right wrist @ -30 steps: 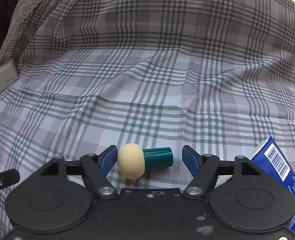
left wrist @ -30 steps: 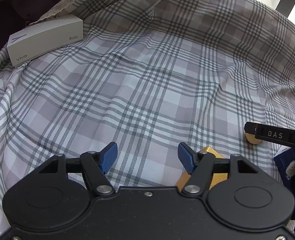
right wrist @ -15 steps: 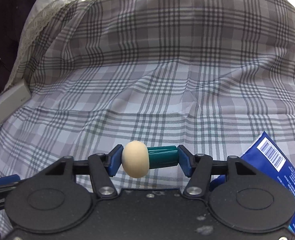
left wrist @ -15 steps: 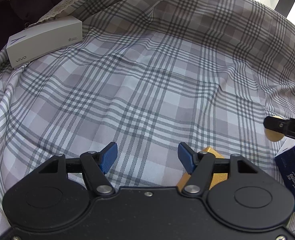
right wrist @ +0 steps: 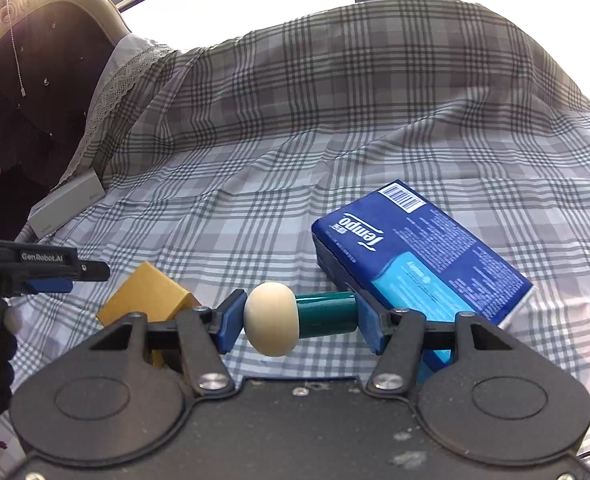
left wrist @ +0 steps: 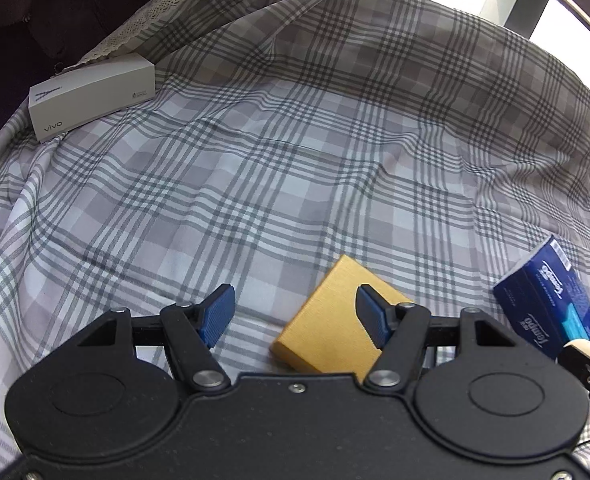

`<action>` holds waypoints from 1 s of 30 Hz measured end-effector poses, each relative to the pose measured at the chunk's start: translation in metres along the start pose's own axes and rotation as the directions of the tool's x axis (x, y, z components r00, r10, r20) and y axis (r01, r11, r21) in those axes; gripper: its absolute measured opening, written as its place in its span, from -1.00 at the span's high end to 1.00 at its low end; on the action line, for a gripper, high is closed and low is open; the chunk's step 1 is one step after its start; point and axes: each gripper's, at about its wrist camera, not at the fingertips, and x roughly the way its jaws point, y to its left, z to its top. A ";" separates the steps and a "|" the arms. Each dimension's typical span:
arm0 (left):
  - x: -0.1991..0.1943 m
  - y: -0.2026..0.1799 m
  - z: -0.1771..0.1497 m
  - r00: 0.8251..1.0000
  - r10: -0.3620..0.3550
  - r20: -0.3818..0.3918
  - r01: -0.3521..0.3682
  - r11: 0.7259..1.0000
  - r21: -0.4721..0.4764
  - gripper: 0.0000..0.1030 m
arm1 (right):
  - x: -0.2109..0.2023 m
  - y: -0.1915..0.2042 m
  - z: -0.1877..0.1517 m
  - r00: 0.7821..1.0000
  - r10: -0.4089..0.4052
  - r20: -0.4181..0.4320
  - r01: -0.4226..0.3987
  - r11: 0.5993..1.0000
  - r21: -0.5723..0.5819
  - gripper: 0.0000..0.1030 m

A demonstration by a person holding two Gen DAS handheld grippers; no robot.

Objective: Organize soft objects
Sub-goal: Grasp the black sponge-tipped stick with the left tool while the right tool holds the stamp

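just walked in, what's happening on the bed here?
A person is working with two handheld claws over a plaid bedsheet. The right claw is clamped on a toy mushroom, cream cap and teal stem, held above the sheet. The left claw is open and empty, over a yellow box. A blue Tempo tissue pack and a white vivo box lie on the sheet.

White box: the word "vivo" is showing in small grey letters on its near side; a smaller mark on another side is staying too small to read.
Blue tissue pack: the brand "Tempo" is appearing upside down in white script, with a white barcode label at the far corner; the fine print is staying unreadable.
Left gripper: "GenRobot.AI" is reading in white letters along its black finger.
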 end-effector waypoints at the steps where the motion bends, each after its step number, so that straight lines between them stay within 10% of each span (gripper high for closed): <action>1: -0.006 -0.005 -0.003 1.000 -0.007 -0.002 0.007 1.000 0.002 -0.21 | -0.006 -0.002 -0.003 1.000 -0.009 0.026 0.009 1.000 -0.006 -0.13; 9: -0.023 -0.055 -0.023 0.999 -0.021 -0.032 0.024 0.997 0.070 -0.21 | -0.011 -0.037 0.016 0.980 -0.058 0.189 0.048 0.997 0.058 -0.13; 30: 0.048 -0.110 -0.046 0.982 0.070 -0.176 -0.062 0.997 0.050 -0.22 | 0.028 -0.065 0.038 0.983 0.021 0.181 -0.039 0.995 0.097 -0.14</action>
